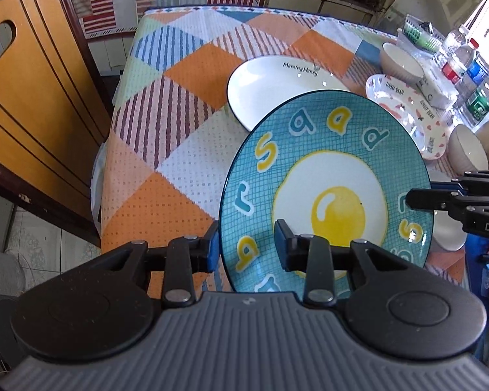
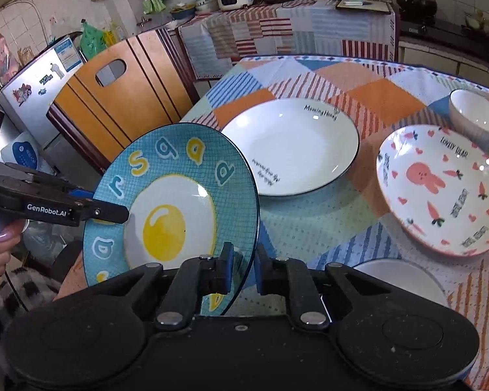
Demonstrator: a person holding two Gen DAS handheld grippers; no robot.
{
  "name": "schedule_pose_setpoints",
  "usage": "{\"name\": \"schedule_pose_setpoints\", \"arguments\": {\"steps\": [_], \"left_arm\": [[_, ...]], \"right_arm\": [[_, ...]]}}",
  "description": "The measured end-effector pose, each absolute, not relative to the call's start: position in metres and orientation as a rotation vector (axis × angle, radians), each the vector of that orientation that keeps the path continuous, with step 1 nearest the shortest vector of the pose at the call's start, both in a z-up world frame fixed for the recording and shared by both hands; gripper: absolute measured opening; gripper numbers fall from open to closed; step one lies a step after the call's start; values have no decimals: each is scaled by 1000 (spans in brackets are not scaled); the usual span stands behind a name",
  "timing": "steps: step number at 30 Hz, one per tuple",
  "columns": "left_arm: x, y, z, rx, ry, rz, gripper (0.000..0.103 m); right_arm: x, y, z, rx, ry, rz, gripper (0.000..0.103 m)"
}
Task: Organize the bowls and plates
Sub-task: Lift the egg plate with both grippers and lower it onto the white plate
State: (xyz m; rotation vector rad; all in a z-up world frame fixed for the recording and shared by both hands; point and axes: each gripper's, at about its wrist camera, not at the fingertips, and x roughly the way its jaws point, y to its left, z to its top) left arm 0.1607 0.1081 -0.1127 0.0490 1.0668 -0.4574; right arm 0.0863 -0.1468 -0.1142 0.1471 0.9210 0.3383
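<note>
Between the closed-in fingers of both grippers, the blue egg plate [image 2: 176, 215] is held tilted above the tablecloth [image 1: 166, 137]: its rim is clamped by the left gripper [image 1: 246, 249] at one edge and by the right gripper [image 2: 244, 268] at the opposite edge. Beyond the fingertips the white plate [image 2: 296, 150] is seen, nearer than the rabbit plate [image 2: 440, 189].
</note>
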Motion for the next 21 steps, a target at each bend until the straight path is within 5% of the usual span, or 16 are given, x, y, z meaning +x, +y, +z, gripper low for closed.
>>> {"name": "schedule_pose_setpoints", "arguments": {"steps": [21], "left_arm": [[259, 66, -127, -74, 1094, -428, 32]], "right_arm": [[176, -192, -101, 130, 867, 329, 14]]}}
